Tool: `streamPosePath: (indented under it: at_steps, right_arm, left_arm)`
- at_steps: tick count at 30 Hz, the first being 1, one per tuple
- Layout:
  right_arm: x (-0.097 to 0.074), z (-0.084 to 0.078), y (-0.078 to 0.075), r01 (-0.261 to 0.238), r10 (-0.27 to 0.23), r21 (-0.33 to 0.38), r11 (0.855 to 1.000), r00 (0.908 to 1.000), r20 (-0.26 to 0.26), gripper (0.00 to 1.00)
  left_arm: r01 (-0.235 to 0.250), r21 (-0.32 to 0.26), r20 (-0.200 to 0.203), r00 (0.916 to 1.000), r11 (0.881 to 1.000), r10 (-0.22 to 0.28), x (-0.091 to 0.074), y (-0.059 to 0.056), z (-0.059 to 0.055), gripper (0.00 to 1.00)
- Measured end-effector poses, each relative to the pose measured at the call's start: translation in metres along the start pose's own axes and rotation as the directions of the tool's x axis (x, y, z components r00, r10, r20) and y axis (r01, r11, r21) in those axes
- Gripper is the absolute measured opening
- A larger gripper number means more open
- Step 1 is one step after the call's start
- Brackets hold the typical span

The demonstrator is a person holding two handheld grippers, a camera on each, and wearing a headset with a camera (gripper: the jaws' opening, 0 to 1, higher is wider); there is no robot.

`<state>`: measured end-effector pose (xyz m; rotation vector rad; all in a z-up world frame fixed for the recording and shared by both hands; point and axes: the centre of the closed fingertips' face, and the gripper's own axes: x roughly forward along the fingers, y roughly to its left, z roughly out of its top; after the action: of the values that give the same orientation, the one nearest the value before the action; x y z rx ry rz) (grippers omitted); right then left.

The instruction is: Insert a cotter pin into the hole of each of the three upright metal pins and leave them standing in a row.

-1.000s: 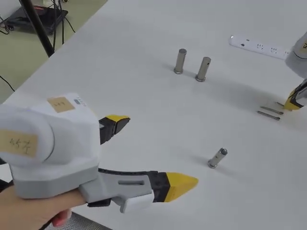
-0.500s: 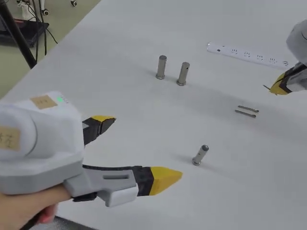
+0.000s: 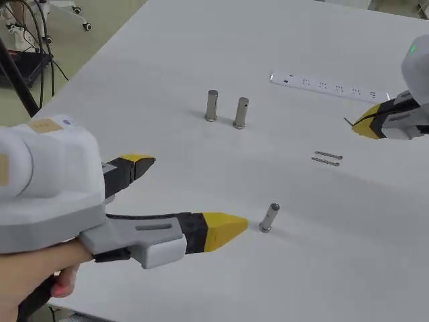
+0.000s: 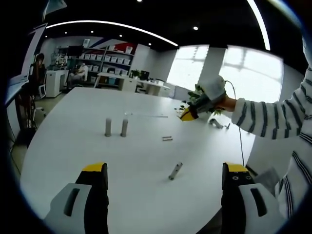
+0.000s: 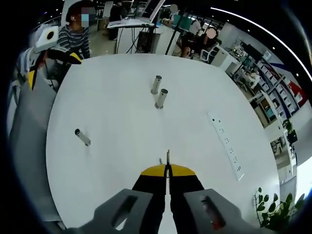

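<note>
- The thin metal cotter pin (image 5: pixel 167 157) was clamped between the closed yellow tips of the right claw (image 5: pixel 167 171). Its free end poked straight ahead above the white worktop (image 3: pixel 167 60), well apart from any hole.
- The left claw (image 3: pixel 189 193) hung with its jaws wide apart and nothing between them, close to the worktop's near edge.
- Two upright grey metal pins (image 3: pixel 241 113) stood side by side farther out; the right-hand one showed a dark cross-hole near its top.
- A third grey metal pin (image 3: pixel 269 217) sat apart from them, just beyond the left claw's lower yellow tip. It looked tilted, and I could not tell whether it stood on its base.
- Two spare cotter pins (image 3: pixel 326 158) lay side by side between that third pin and the right claw.
- The step appeared to be carrying the held pin to a hole. Doing it well would mean lining its free end with the hole's axis and sliding it in level. The left claw would probably have to steady the post so a sideways push did not topple it.
- Open room was generous around the pair. The white power strip (image 3: pixel 328 87) lay beyond them, and the spare pins lay under the likely path.
</note>
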<state>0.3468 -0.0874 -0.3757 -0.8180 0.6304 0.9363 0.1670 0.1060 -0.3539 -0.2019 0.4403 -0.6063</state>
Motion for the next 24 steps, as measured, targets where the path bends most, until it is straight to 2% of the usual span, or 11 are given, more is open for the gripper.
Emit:
streamPosePath:
  at_steps: [1, 5, 9, 14, 18, 20, 23, 24]
  right_arm:
    - [-0.005, 0.006, 0.000, 0.029, -0.028, -0.015, 0.999, 0.9991, 0.033, 0.00]
    - [-0.025, 0.024, 0.023, 0.063, -0.057, -0.049, 0.997, 0.9909, 0.122, 0.00]
    - [-0.038, 0.035, 0.043, 0.097, -0.085, -0.060, 0.993, 0.9796, 0.182, 0.00]
    - [-0.050, 0.047, 0.065, 0.121, -0.105, -0.051, 0.991, 0.9637, 0.246, 0.00]
    - [-0.057, 0.054, 0.075, 0.144, -0.121, -0.066, 0.987, 0.9538, 0.275, 0.00]
    - [-0.063, 0.061, 0.084, 0.158, -0.129, -0.073, 0.985, 0.9456, 0.298, 0.00]
    - [-0.068, 0.067, 0.092, 0.179, -0.142, -0.094, 0.979, 0.9397, 0.311, 0.00]
    - [-0.071, 0.071, 0.095, 0.184, -0.145, -0.092, 0.979, 0.9347, 0.324, 0.00]
  left_arm:
    - [0.002, 0.000, 0.001, 1.0000, 1.000, -0.002, 0.000, 0.000, 0.001, 0.96]
    - [0.023, 0.009, -0.020, 0.9995, 1.000, -0.023, -0.001, -0.002, 0.000, 0.94]
    - [0.035, 0.010, -0.027, 0.9990, 0.999, -0.034, 0.001, -0.001, 0.003, 0.90]
    - [0.063, 0.017, -0.022, 0.9978, 0.998, -0.063, 0.007, -0.005, 0.015, 0.87]
    - [0.092, 0.021, -0.025, 0.9954, 0.995, -0.092, 0.013, -0.010, 0.024, 0.83]
    - [0.102, 0.017, -0.025, 0.9945, 0.995, -0.102, 0.016, -0.012, 0.028, 0.82]
    - [0.127, 0.040, -0.028, 0.9916, 0.991, -0.126, 0.021, -0.016, 0.034, 0.78]
    - [0.137, 0.049, -0.031, 0.9903, 0.989, -0.135, 0.023, -0.018, 0.036, 0.77]
